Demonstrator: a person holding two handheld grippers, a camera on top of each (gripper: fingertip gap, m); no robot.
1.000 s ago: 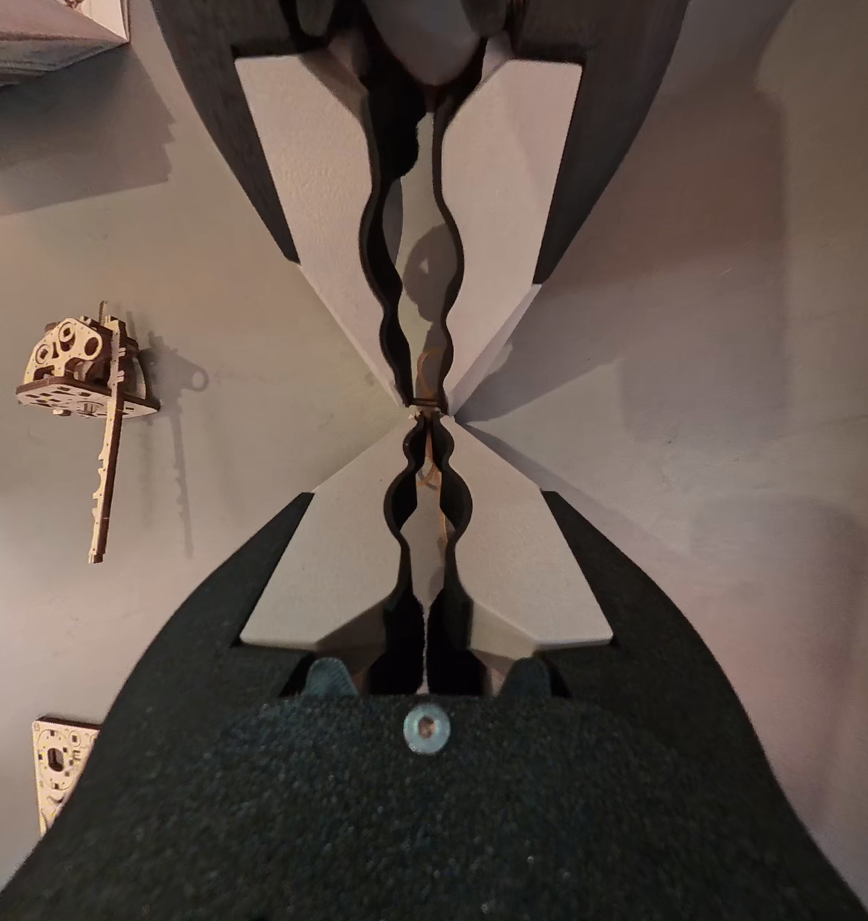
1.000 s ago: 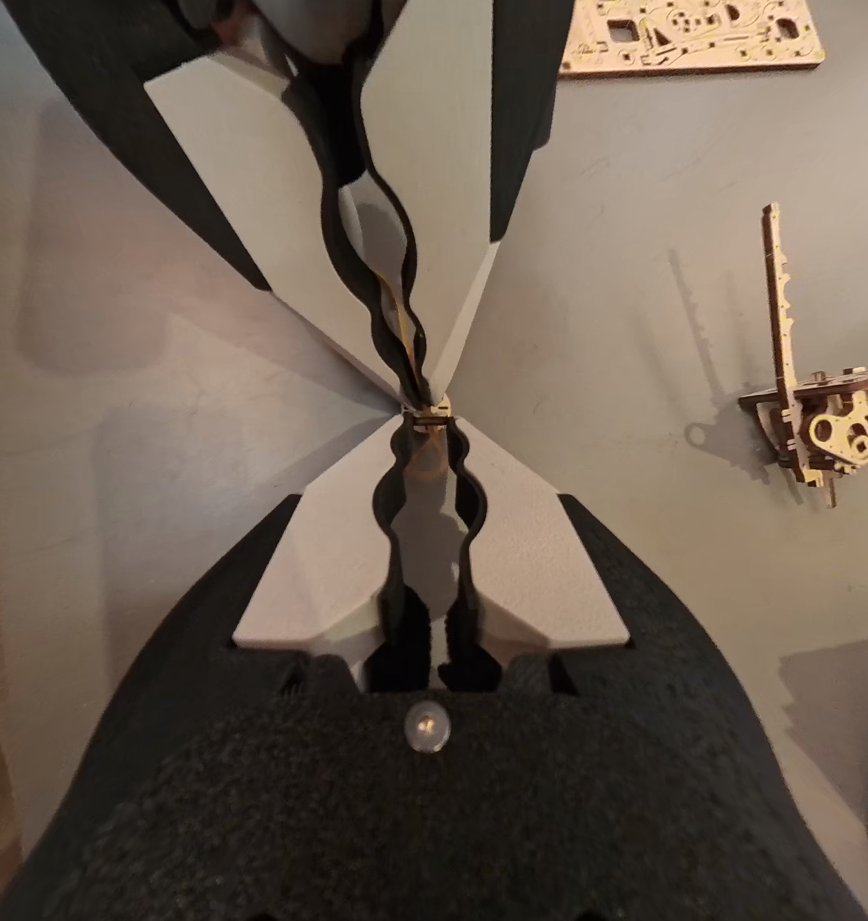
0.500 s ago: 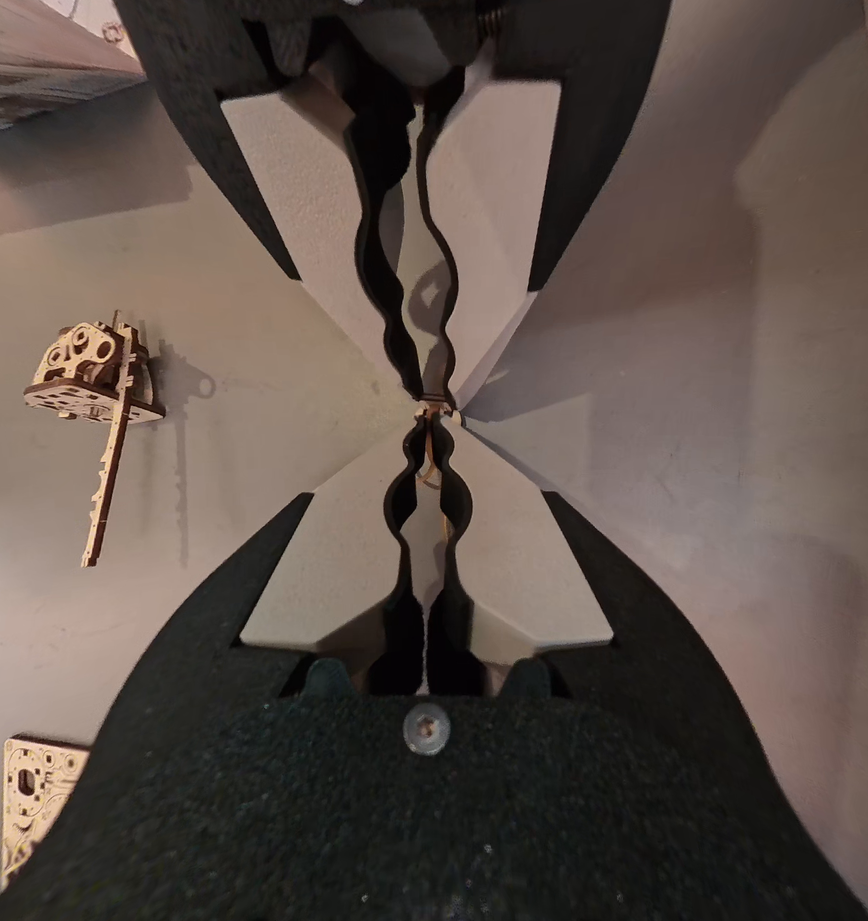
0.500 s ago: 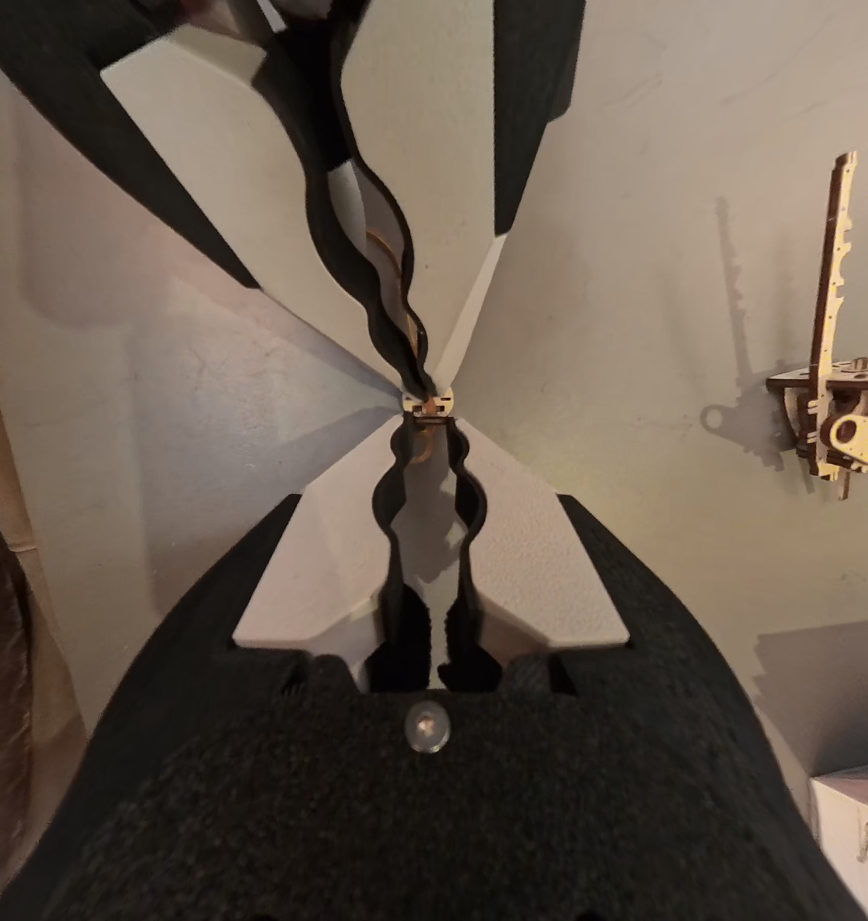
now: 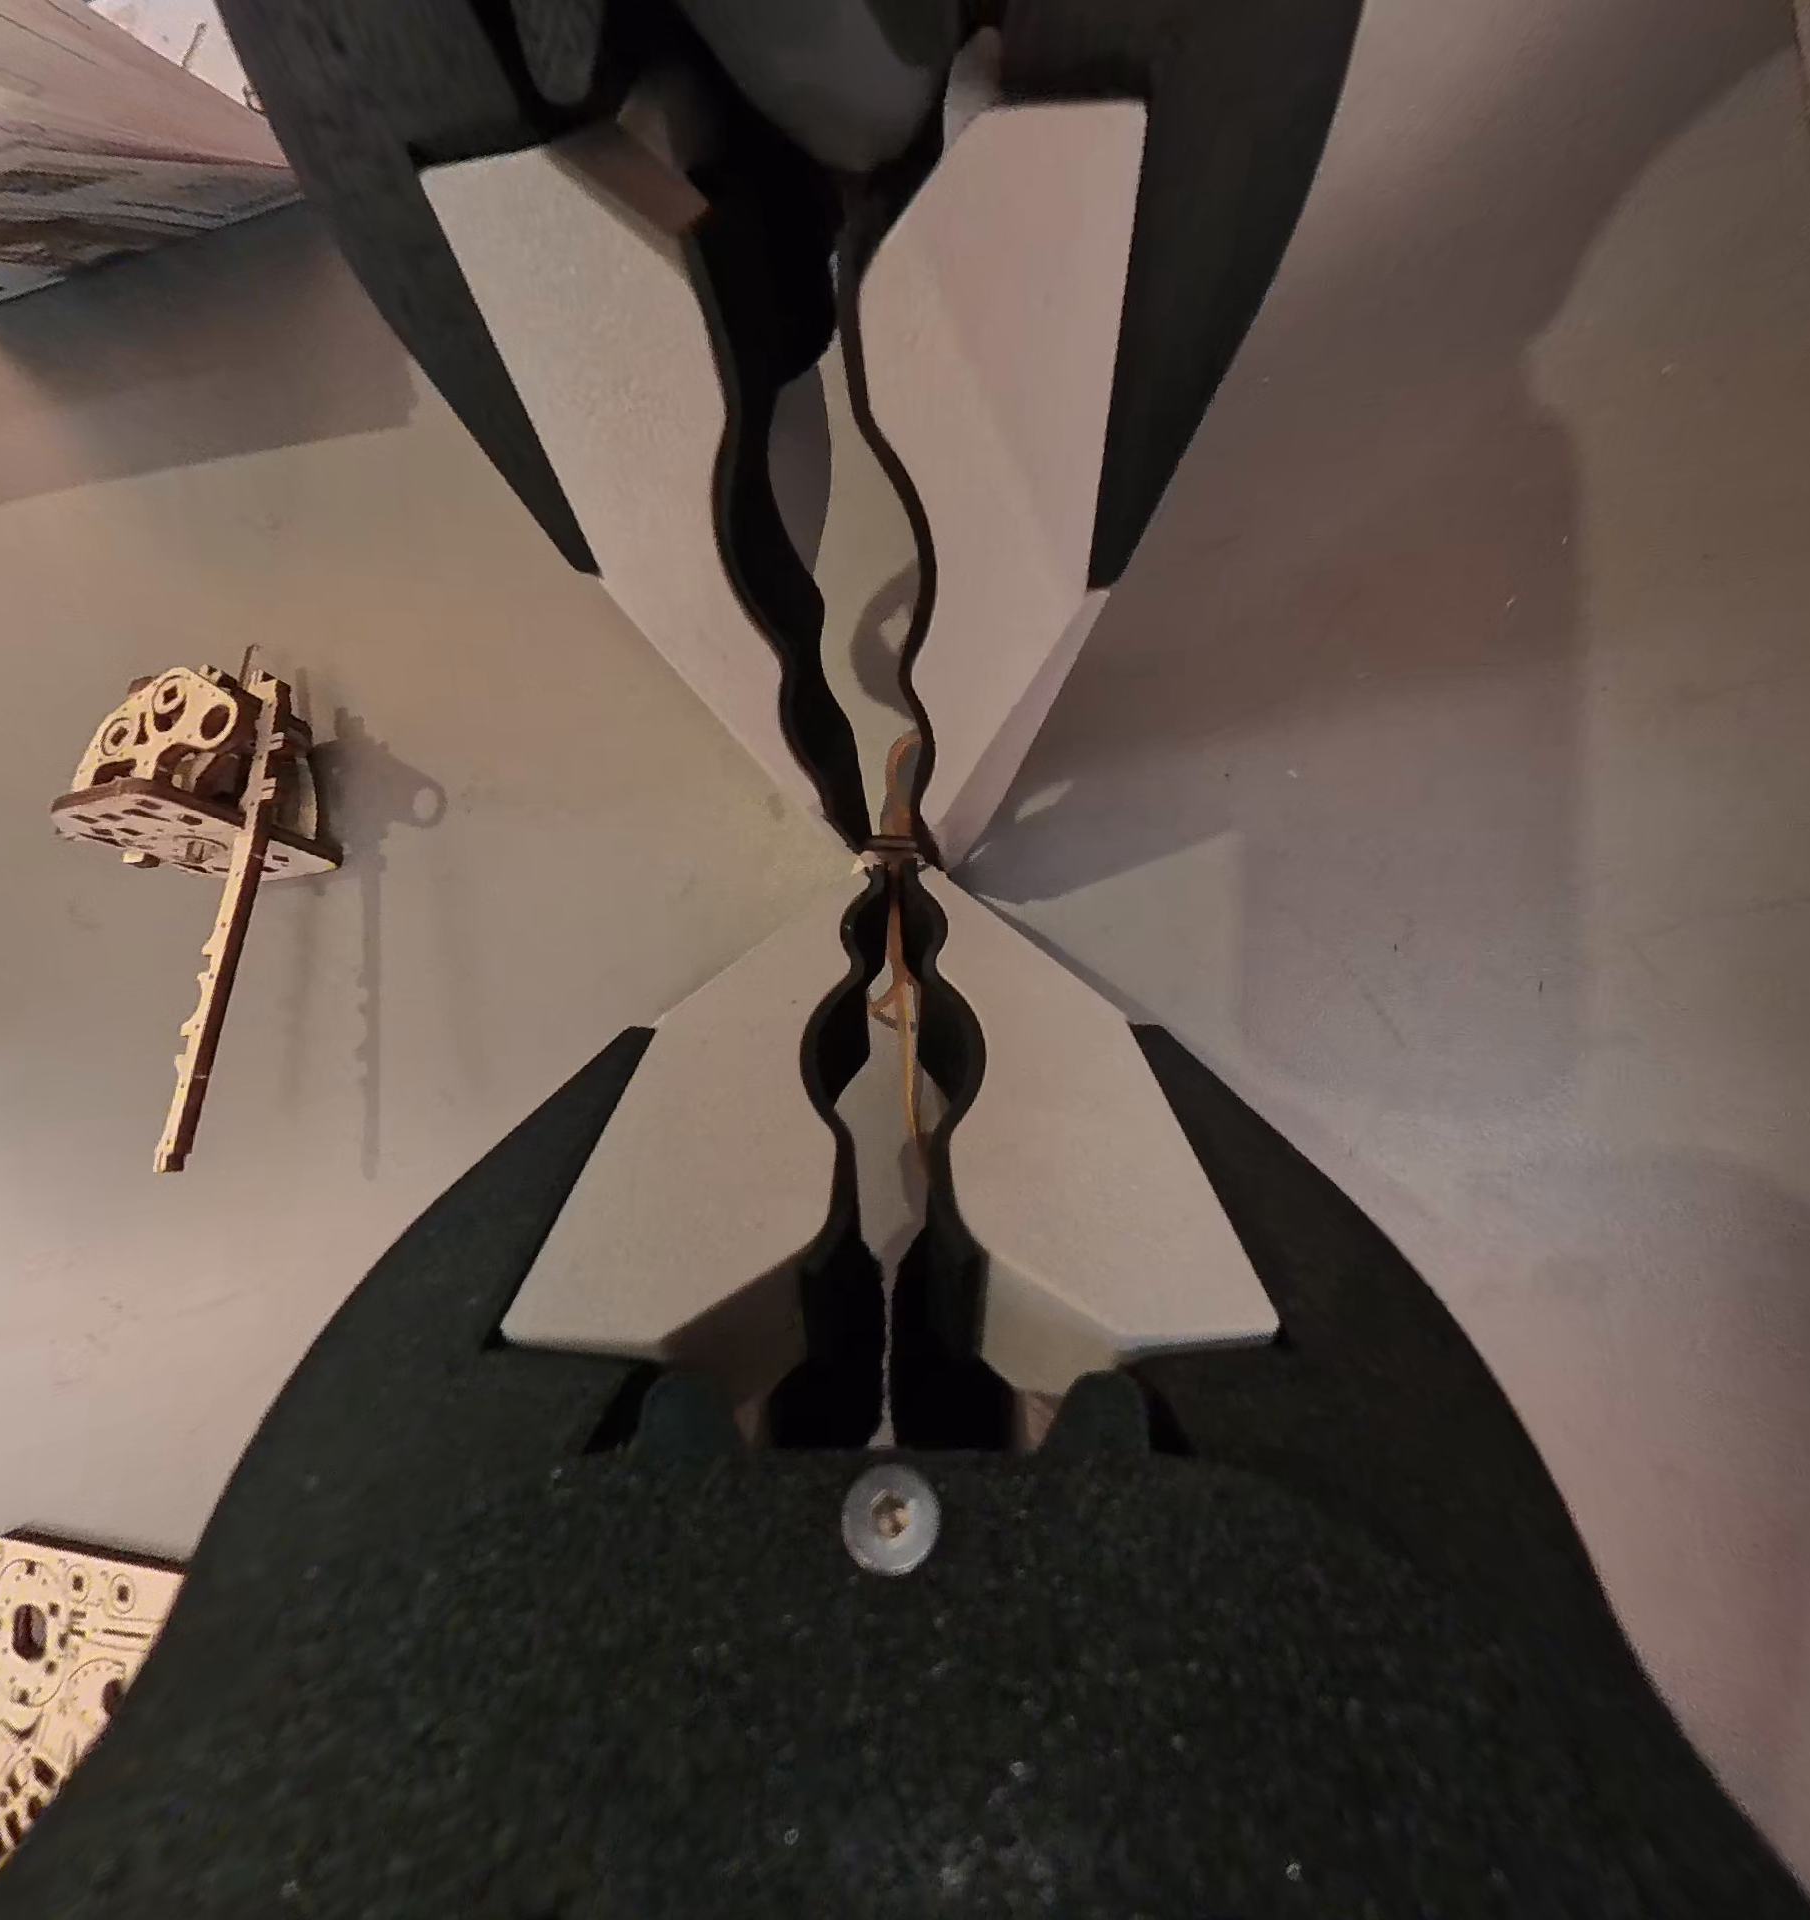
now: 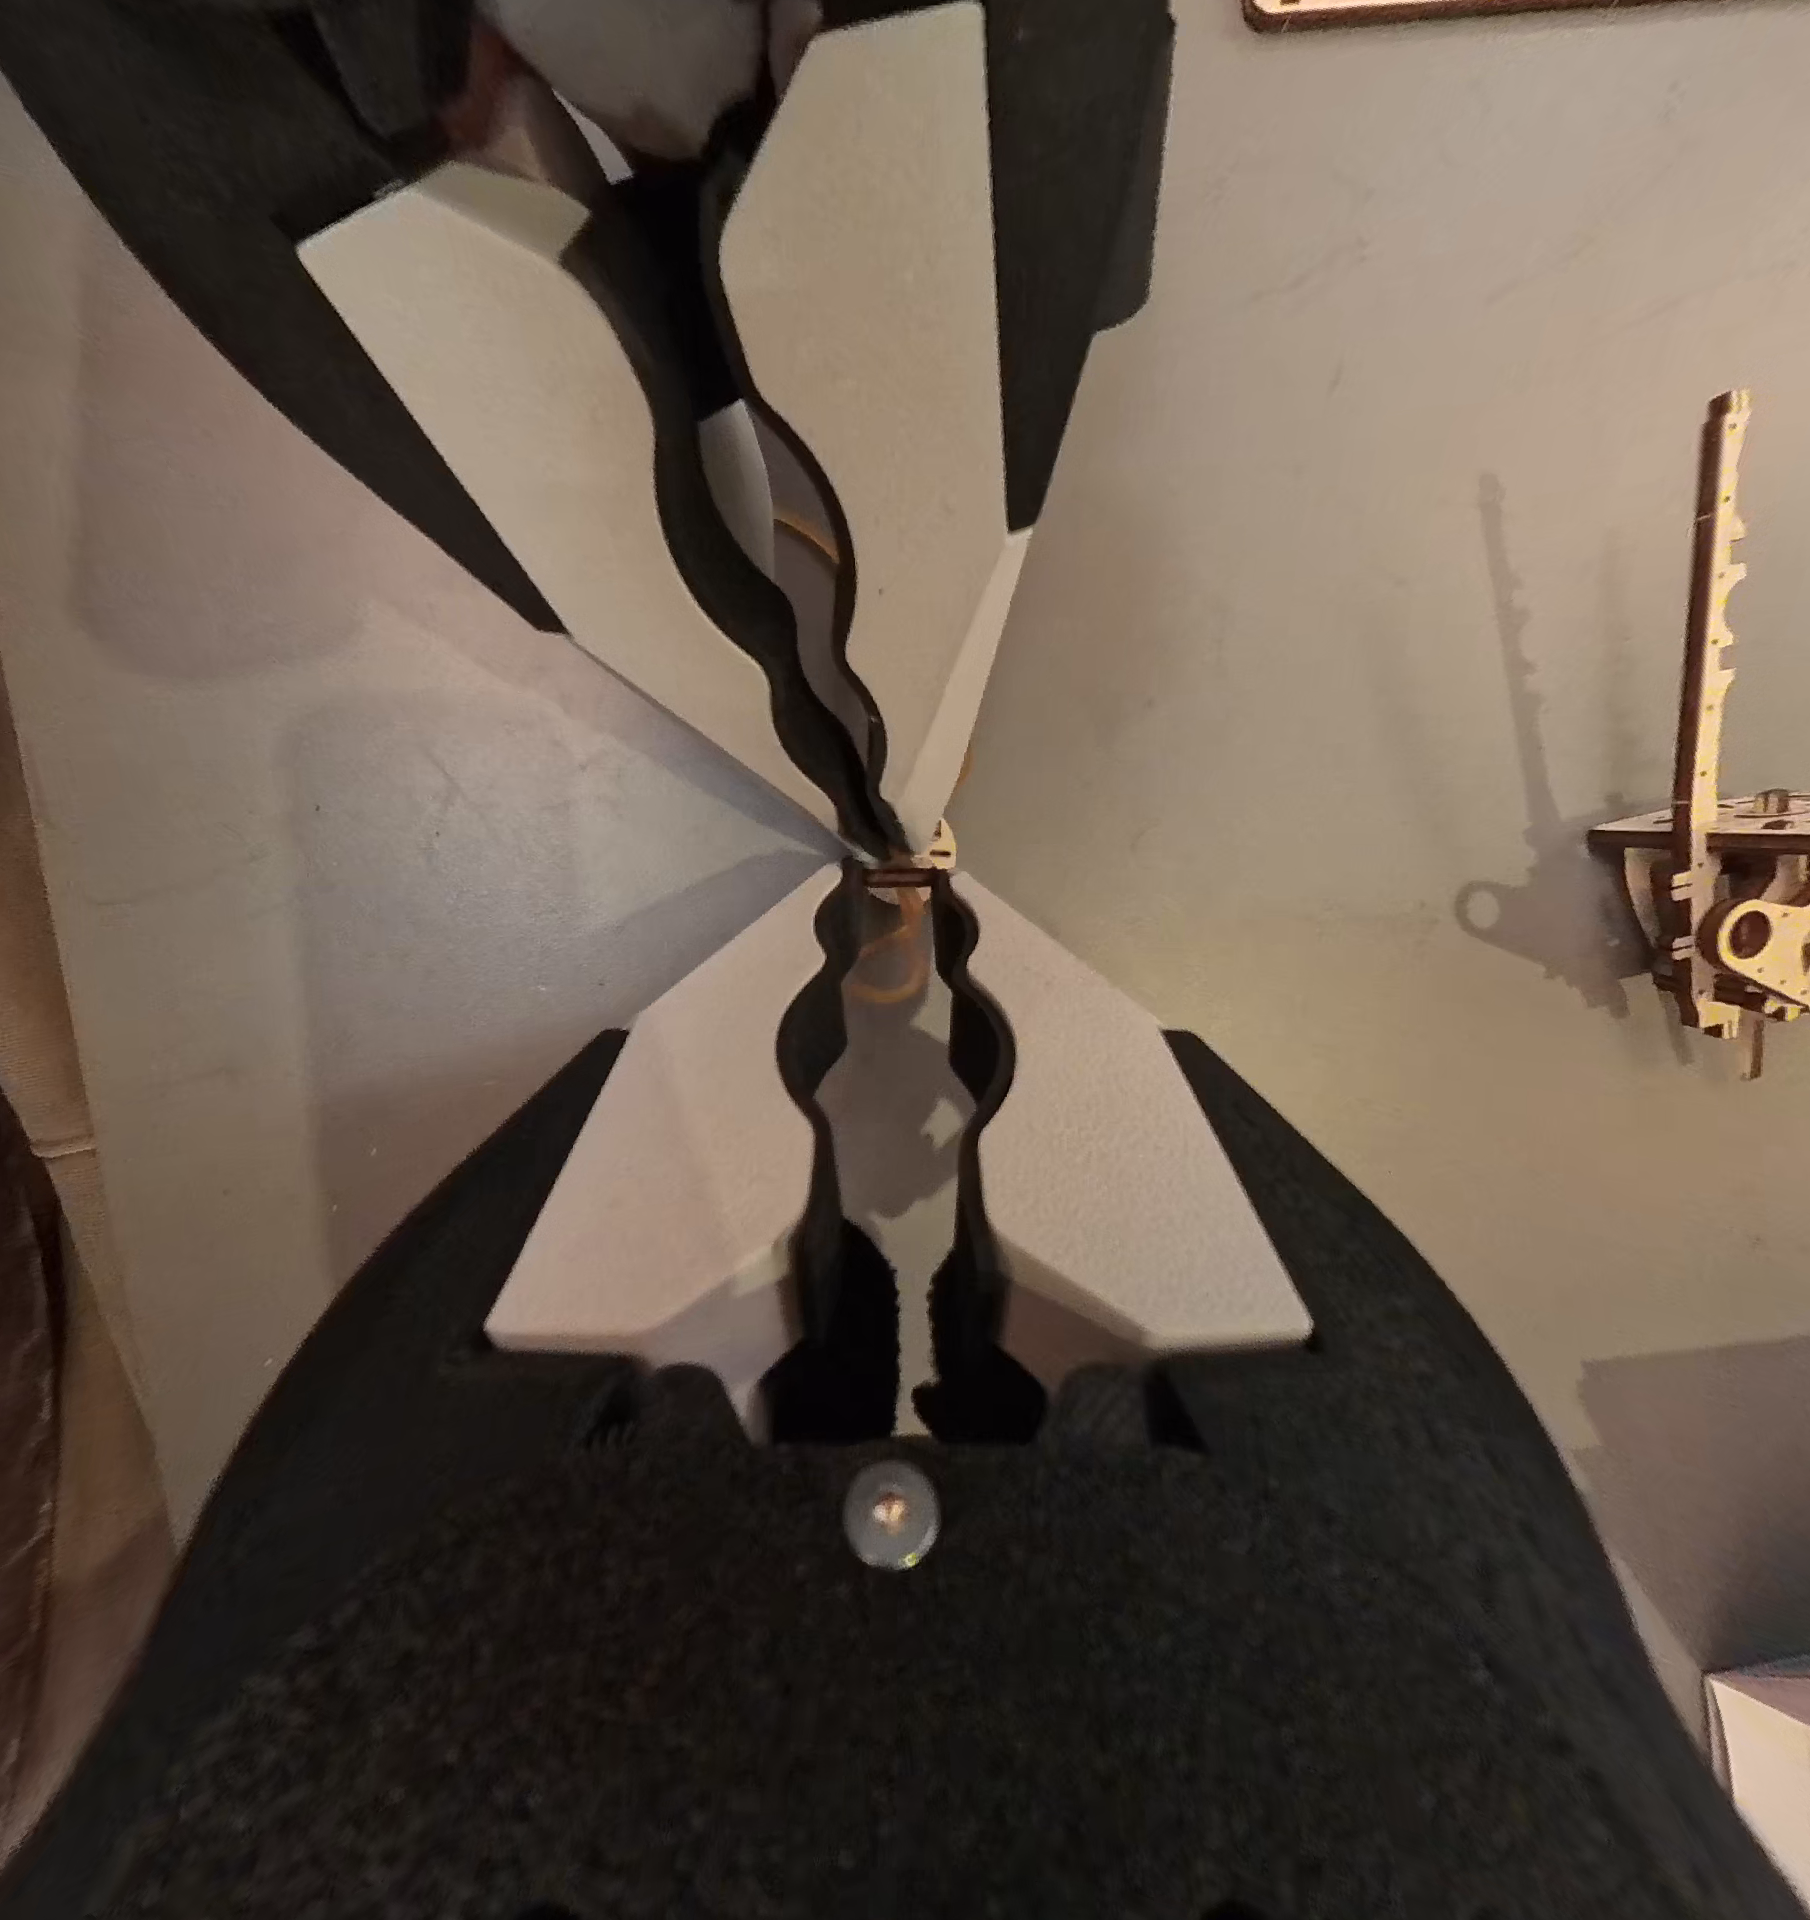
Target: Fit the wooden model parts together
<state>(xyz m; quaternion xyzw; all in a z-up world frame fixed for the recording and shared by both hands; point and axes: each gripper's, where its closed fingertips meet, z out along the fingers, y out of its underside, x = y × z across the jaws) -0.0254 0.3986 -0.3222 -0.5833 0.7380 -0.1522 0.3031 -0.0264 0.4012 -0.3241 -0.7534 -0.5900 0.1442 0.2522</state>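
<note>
My left gripper [image 5: 886,883] and my right gripper [image 6: 896,885] meet tip to tip above the grey table. The left is shut on a thin tan wooden part [image 5: 906,1003] that runs back between its pads. The right is shut on a small layered wooden part [image 6: 916,860] with a ring-shaped piece behind it. The two parts touch at the tips [image 5: 888,847]; the joint itself is too small to make out. A partly built wooden model [image 5: 189,790] with a long notched strip [image 5: 217,987] stands on the table, also in the right wrist view [image 6: 1758,914].
A laser-cut wooden sheet [image 5: 44,1714] lies at the left wrist view's lower left; another sheet's edge [image 6: 1503,12] shows at the top of the right wrist view. A box [image 5: 80,177] lies at the far left, and a box corner [image 6: 1794,1797] at the lower right. The tips of both grippers are at nearly the same place.
Both grippers stay shut and tip to tip. They have turned and shifted together: in the right wrist view the wooden sheet slid up to the top edge and the model's strip now stands upright.
</note>
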